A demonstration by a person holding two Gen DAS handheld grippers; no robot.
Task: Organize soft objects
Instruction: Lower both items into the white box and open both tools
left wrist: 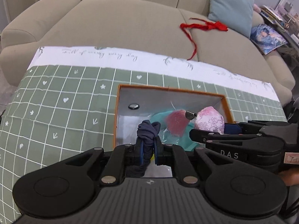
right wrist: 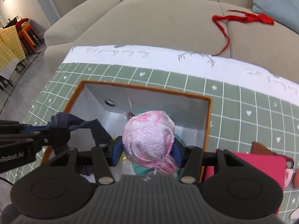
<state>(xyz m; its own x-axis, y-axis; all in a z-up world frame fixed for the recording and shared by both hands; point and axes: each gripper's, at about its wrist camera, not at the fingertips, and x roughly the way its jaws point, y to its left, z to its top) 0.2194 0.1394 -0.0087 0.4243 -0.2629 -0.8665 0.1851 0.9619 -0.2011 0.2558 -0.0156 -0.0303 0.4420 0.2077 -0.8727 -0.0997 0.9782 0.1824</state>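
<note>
A: Left wrist view: left gripper [left wrist: 148, 140] pinched tight on navy cloth [left wrist: 147, 130], a bunched strip held over the near-left part of the orange-rimmed box [left wrist: 168, 88]. Tail of it hangs below the fingers, out of sight.

B: Right wrist view: right gripper [right wrist: 148, 149] clamped on pink embroidered pouch [right wrist: 149, 140], blue pads hard against both sides, pouch bulging between. Held above the box interior, near the front wall. Pink tassel [left wrist: 176, 124] dangles off it, over teal fabric [left wrist: 158, 116] already on the box floor.

A: Risks?

B: Grippers close together, left one just beside the right. Could clash if both lower at once. Navy tail could drape over the near rim and stay half outside on release. Tassel could snag on a finger when opening.

A: Pouch slip?

B: Looks slick and rounded, so could squirt out sideways if squeezed harder. Lands in the box anyway, likely.

A: Room?

B: Box open on top, far half bare apart from a round fitting on the back wall. Left and far sides of the green grid tablecloth [left wrist: 56, 102] free. Right side crowded: pink flat item [right wrist: 261, 166] touching or just beside the box's right wall, cannot tell which. Red ribbon [left wrist: 203, 27] well apart on the beige sofa [left wrist: 121, 18], untouched.
</note>
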